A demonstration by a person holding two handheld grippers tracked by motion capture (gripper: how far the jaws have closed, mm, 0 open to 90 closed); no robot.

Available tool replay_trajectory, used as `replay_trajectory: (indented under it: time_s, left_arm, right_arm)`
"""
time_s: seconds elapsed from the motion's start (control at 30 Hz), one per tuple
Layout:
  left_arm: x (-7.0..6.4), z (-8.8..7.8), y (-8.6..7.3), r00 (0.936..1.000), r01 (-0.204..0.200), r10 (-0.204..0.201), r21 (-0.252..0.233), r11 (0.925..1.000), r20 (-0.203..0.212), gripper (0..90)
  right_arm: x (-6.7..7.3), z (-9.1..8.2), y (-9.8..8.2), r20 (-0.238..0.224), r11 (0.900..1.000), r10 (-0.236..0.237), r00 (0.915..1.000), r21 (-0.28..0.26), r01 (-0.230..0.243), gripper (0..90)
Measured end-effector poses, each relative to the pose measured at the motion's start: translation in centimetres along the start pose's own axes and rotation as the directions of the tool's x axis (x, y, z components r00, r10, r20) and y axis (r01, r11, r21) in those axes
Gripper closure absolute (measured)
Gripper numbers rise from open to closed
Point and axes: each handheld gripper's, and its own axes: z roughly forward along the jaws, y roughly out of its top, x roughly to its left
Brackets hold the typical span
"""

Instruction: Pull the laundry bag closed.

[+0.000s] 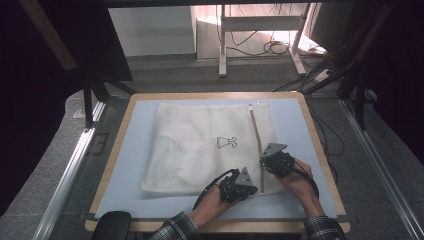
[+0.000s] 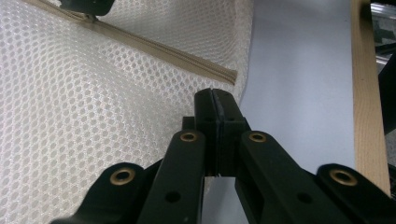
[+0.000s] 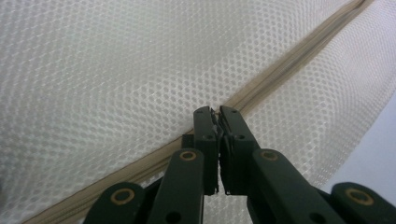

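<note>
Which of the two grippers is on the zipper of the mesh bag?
The right gripper: its shut jaws sit on the beige zipper. The left gripper is at the mesh bag's edge, beside the zipper's end.

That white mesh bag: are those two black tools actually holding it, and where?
The left tool pinches the mesh bag at its near edge by the zipper's end. The right tool is shut on the zipper, apparently gripping its pull.

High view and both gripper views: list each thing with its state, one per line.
White mesh laundry bag: flat on the blue mat.
Beige zipper: closed along the stretches seen.
Left gripper: shut at the bag's edge.
Right gripper: shut at the zipper.
</note>
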Motion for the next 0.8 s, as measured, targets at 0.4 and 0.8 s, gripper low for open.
replay_trajectory:
  time_s: [0.4, 0.8]
  left_arm:
    - [0.0, 0.0, 0.0, 1.0000, 0.006, -0.006, -0.001, 1.0000, -0.001, 90.0]
    - [0.0, 0.0, 0.0, 0.9999, 0.014, -0.014, -0.005, 0.9999, 0.002, 90.0]
  right_arm:
    - [-0.8, 0.7, 0.5, 0.010, 1.000, 0.000, 1.0000, 0.008, 0.000, 85.4]
    - [-1.5, 1.4, 1.1, 0.028, 1.000, 0.009, 0.9996, 0.013, -0.010, 85.3]
